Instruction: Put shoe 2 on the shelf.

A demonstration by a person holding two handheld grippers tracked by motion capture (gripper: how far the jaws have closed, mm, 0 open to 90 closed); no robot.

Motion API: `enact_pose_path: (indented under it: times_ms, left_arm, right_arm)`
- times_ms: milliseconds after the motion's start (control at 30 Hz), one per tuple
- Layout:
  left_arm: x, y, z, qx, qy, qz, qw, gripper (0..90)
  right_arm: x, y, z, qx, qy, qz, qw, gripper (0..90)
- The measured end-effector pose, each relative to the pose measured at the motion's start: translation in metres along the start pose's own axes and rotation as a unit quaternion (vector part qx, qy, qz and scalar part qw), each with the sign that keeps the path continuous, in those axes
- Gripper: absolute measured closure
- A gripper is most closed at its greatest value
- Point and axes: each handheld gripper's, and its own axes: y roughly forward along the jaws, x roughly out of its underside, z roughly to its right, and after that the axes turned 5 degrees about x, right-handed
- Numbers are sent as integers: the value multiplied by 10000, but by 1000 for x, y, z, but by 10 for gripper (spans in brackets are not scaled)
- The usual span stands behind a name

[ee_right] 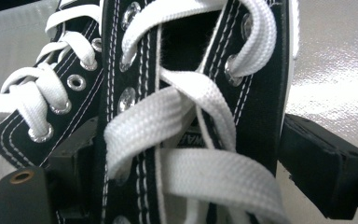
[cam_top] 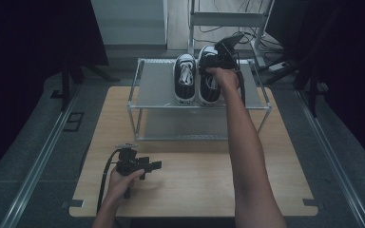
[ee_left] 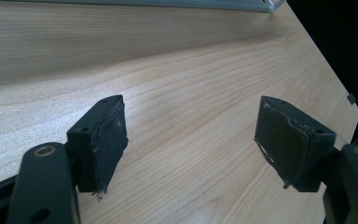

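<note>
Two black sneakers with white laces and toe caps stand side by side on the top shelf of a metal rack (cam_top: 158,90). In the high view the left sneaker (cam_top: 185,78) stands free. My right gripper (cam_top: 215,61) reaches down onto the right sneaker (cam_top: 209,91). In the right gripper view the jaws straddle the right sneaker's (ee_right: 191,116) laced upper, one pad wedged between it and the left sneaker (ee_right: 42,107), the other against its outer side. My left gripper (cam_top: 155,165) rests low over the wooden table (cam_top: 195,185), open (ee_left: 191,140) with nothing between its pads.
The rack stands at the table's far half, with a lower shelf (cam_top: 185,126) under the top one. Cables and a metal frame (cam_top: 228,19) lie on the floor behind it. Dark curtains (cam_top: 28,38) flank both sides.
</note>
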Motion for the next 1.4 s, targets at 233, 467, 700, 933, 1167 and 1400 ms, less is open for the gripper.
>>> enact_pose_path:
  times_ms: [233,467,700,933,1167,1400]
  left_arm:
    - [0,0,0,-6,-7,14,10000,251]
    - [0,-1,-1,-16,-14,3,10000,251]
    - [0,-2,-2,-3,-1,17,10000,251]
    - [0,-2,-2,-12,-12,17,10000,251]
    - [0,-1,-1,-17,-13,21,10000,251]
    - [0,0,-1,-15,-29,15,10000,251]
  right_arm:
    - [-3,6,-1,147,119,-175,9997,130]
    - [-5,13,-4,249,102,-306,9992,127]
    - [-6,19,-2,295,178,-413,9986,122]
    - [-8,24,-3,391,203,-545,9975,111]
    - [-7,16,-3,264,109,-242,9993,119]
    - [-4,-5,-2,6,-105,167,9998,132]
